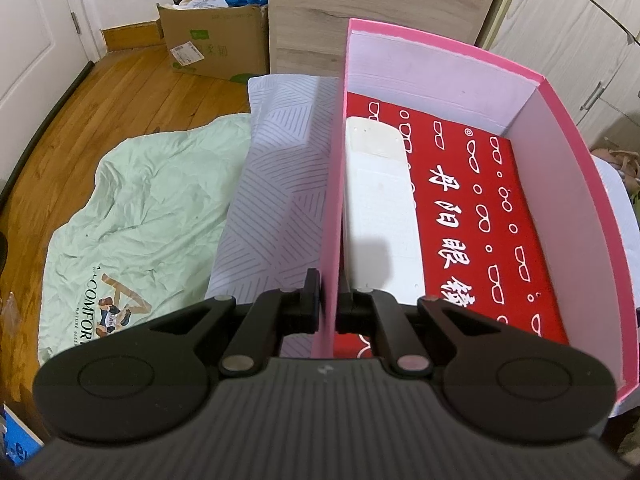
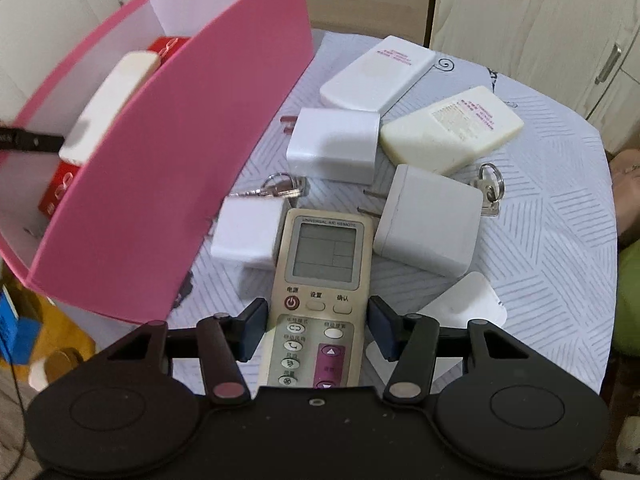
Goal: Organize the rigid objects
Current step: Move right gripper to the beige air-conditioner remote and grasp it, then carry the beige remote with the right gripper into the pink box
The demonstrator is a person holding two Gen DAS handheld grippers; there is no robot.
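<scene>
My left gripper [image 1: 329, 280] is shut on the near side wall of the pink box [image 1: 580, 200], one finger outside and one inside. In the box a long white device [image 1: 380, 208] lies on a red item printed with white glasses [image 1: 480, 208]. In the right wrist view the pink box [image 2: 160, 160] is tilted at the left. A beige air-conditioner remote [image 2: 324, 256] lies flat on the cloth-covered table [image 2: 540, 220]. My right gripper [image 2: 317, 312] points down over it. It is open, with the remote between its fingers and the pads close to its sides.
Beyond the remote lie three white chargers [image 2: 334, 148] [image 2: 428, 220] [image 2: 246, 236], two flat white cases [image 2: 376, 72] [image 2: 452, 128], two key rings [image 2: 280, 188] [image 2: 490, 188] and a white card [image 2: 468, 300]. A green sheet [image 1: 140, 208] and a cardboard box [image 1: 216, 44] are on the wooden floor.
</scene>
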